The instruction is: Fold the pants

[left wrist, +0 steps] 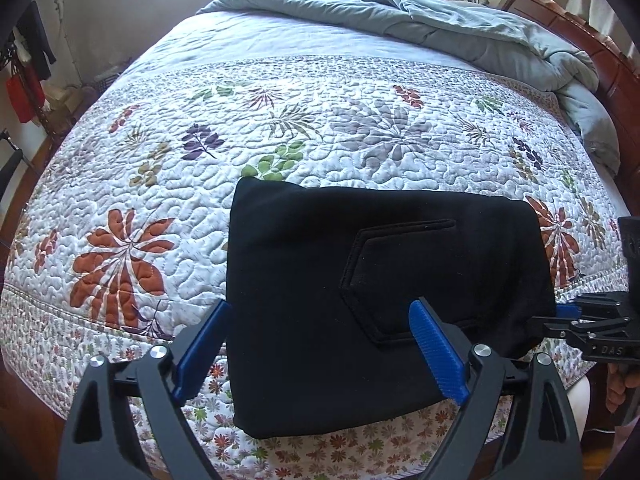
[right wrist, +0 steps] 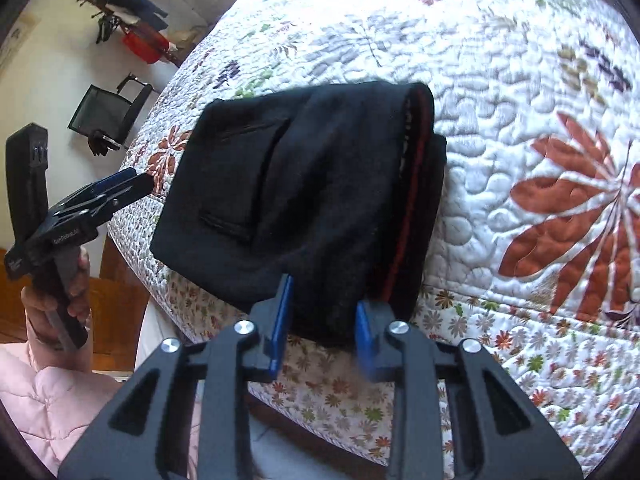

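1. The left gripper is spread wide and grips nothing. One finger hangs just off the side edge of the pants; the other is over the black cloth, near the pocket.
2. The right gripper has its jaws narrow, with the near end of the folded pants between the blue pads. Whether the pads pinch the cloth cannot be told; one pad is blurred.
3. The pants lie as a thick black rectangle on the quilt, at the bed's near edge. A red stripe runs along the layered edge.
4. From the right wrist, the left gripper shows at the pants' other end, its tip just beside the cloth, held by a hand above a pink sleeve.
5. From the left wrist, the right gripper's tip meets the pants' opposite edge near the bed's near edge.
6. A grey duvet is bunched at the bed's far end, well apart from the pants.
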The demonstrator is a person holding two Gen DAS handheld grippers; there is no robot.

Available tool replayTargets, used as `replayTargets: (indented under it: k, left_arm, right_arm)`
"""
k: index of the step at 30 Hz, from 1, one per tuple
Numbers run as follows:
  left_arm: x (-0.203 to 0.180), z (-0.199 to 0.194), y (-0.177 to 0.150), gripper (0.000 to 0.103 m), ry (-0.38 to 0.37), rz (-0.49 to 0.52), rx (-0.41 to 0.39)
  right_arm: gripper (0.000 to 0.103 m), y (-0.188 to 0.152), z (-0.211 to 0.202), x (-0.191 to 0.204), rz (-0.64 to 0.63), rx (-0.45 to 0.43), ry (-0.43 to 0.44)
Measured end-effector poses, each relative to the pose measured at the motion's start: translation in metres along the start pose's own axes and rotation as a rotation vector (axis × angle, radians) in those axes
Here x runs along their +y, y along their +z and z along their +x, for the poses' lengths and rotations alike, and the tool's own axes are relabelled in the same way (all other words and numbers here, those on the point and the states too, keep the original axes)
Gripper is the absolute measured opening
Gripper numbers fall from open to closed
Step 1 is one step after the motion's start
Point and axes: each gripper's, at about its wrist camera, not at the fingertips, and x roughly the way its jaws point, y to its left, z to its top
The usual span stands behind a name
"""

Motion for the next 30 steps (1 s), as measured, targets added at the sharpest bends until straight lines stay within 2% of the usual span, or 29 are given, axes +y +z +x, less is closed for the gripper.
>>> replayTargets:
  k: [5,6,7,8,11,16,19,21,24,28,29,30]
  left_arm:
    - [-0.001,-0.004,-0.001,0.092,-0.003,0.003,-0.003]
    - [-0.001,-0.004,-0.001,0.092,-0.002,0.004,-0.005]
    - [0.000,-0.004,-0.002,0.093,0.000,0.004,-0.004]
    - [0.001,-0.003,-0.003,0.094,0.002,0.003,-0.003]
    - [0.009,0.009,-0.008,0.094,0.026,-0.003,0.027]
    - [0.048,0.033,-0.027,0.094,0.040,-0.078,0.115]
    - [0.071,0.051,-0.042,0.094,-0.059,-0.128,0.205]
    - [0.081,0.060,-0.049,0.094,-0.135,-0.169,0.231]
    - [0.097,0.078,-0.056,0.097,-0.306,-0.280,0.278]
    - [0.099,0.083,-0.057,0.099,-0.391,-0.305,0.273]
    - [0.097,0.082,-0.058,0.094,-0.438,-0.319,0.277]
    - [0.093,0.082,-0.058,0.083,-0.494,-0.332,0.289]
  right_arm:
    - [0.024,-0.001,-0.019,0.001,0.017,-0.044,0.019]
    - [0.012,-0.002,-0.019,-0.004,0.023,-0.041,-0.008]
    - [0.004,0.000,-0.014,-0.010,0.032,-0.026,-0.047]
    - [0.003,0.000,-0.009,-0.015,0.040,-0.014,-0.083]
    - [0.004,-0.006,0.003,-0.039,0.130,-0.004,-0.007]
    - [0.004,-0.012,0.000,-0.037,0.115,-0.026,-0.006]
    - [0.004,-0.012,-0.002,-0.037,0.109,-0.022,-0.016]
    - [0.005,-0.011,0.000,-0.036,0.110,-0.017,-0.026]
    - [0.008,-0.011,0.005,-0.031,0.111,-0.014,-0.038]
    - [0.009,-0.012,0.005,-0.031,0.121,-0.021,-0.027]
    - [0.009,-0.012,0.005,-0.032,0.124,-0.022,-0.024]
    - [0.009,-0.013,0.005,-0.033,0.129,-0.022,-0.022]
